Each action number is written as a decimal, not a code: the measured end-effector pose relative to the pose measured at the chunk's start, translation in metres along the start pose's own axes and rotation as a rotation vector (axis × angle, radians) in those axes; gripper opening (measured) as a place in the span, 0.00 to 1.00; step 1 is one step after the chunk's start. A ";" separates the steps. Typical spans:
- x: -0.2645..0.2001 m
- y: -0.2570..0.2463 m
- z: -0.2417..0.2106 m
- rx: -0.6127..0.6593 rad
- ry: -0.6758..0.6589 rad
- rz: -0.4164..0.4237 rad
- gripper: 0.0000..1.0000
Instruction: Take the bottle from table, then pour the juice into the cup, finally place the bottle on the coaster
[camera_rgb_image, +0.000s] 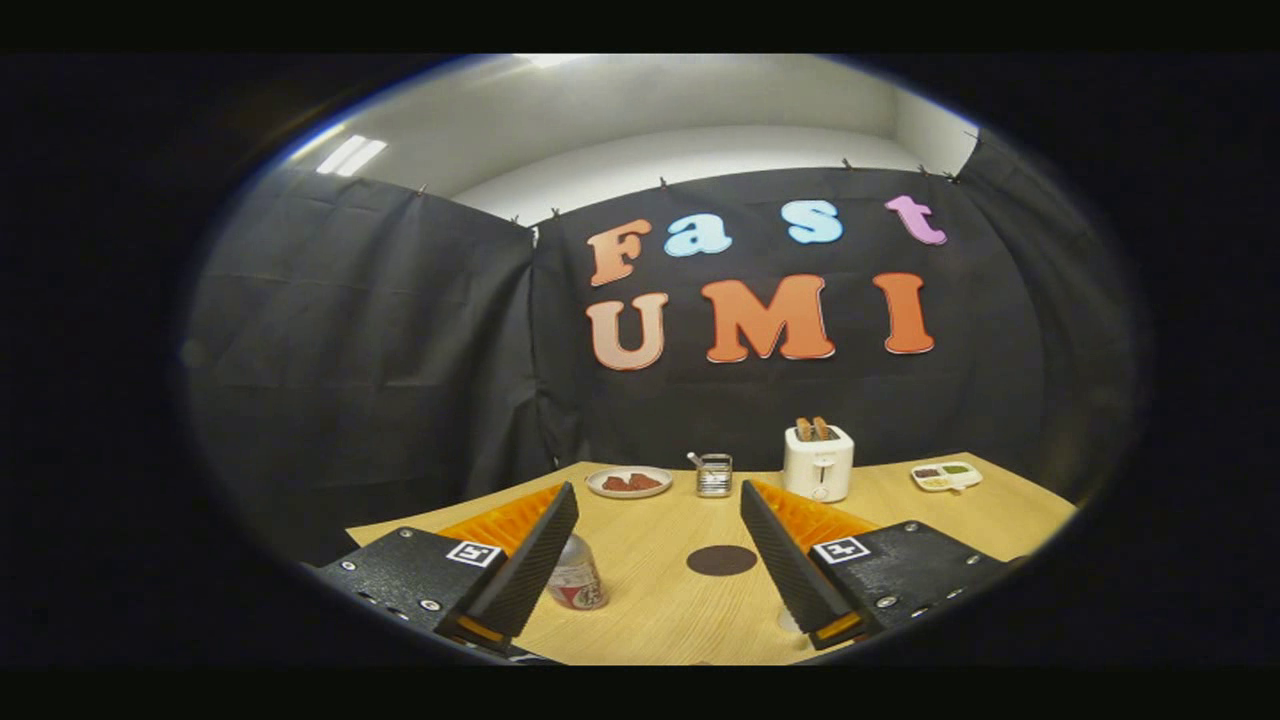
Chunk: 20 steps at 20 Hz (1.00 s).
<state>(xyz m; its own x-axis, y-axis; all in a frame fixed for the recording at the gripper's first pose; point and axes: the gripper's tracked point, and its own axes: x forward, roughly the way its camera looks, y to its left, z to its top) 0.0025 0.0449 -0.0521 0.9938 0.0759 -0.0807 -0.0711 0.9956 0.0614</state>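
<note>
On the wooden table, near its front edge, the bottle stands just beside the left finger. The gripper is wide open and holds nothing. No step seems done yet; the coaster lies bare.

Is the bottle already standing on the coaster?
No: the bottle stands on the table beside the left finger of the open gripper, apart from the dark round coaster.

The wooden table carries a bottle, dark coaster, plate, toaster and divided tray.
</note>
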 end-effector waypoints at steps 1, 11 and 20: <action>0.000 0.003 -0.007 0.002 0.012 0.005 0.97; 0.017 0.051 -0.080 0.097 0.148 0.067 0.97; 0.050 0.080 -0.139 0.024 0.213 0.073 0.98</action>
<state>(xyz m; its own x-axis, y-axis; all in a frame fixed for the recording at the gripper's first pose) 0.0348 0.1361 -0.1898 0.9457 0.1602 -0.2829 -0.1375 0.9856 0.0986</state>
